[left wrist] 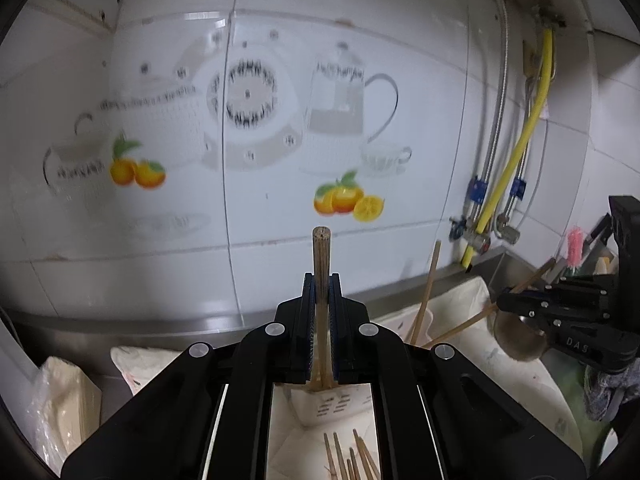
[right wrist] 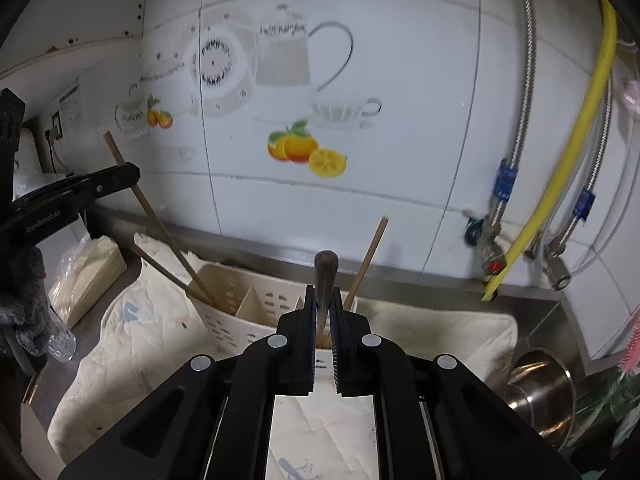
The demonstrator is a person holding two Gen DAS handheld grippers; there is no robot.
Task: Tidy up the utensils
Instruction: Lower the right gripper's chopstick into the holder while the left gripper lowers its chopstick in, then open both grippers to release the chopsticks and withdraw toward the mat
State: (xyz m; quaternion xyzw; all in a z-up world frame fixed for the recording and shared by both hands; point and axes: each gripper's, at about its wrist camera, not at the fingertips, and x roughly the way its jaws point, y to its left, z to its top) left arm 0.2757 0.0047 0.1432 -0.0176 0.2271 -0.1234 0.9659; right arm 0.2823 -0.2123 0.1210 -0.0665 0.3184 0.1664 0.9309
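Steel is forming the counter (right wrist: 400, 276) under my two grippers, and it is meeting a white tiled wall (right wrist: 400, 140) with printed teapots and oranges. A cream quilted cloth (right wrist: 120, 344) is lying over the counter, and a cream plastic utensil holder (right wrist: 236, 312) with slots and dividers is standing on it. A yellow hose (right wrist: 576, 140) and braided metal pipes are running down the wall at the right, and a steel pot (right wrist: 540, 384) is sitting below them.

My left gripper (left wrist: 322, 292) is closing narrow on a pale wooden chopstick (left wrist: 321, 256), which is pointing up before the wall. More chopsticks (left wrist: 348, 460) are lying on the cloth below, half cut off by the gripper body.

My right gripper (right wrist: 325, 304) is pinching a dark wooden handle (right wrist: 326, 276) above the holder; its lower end is hidden, so I cannot tell which utensil it is. Three thin sticks are leaning in the holder. At the left edge of the right view, a plastic-wrapped packet (right wrist: 88, 268) is hard to make out.
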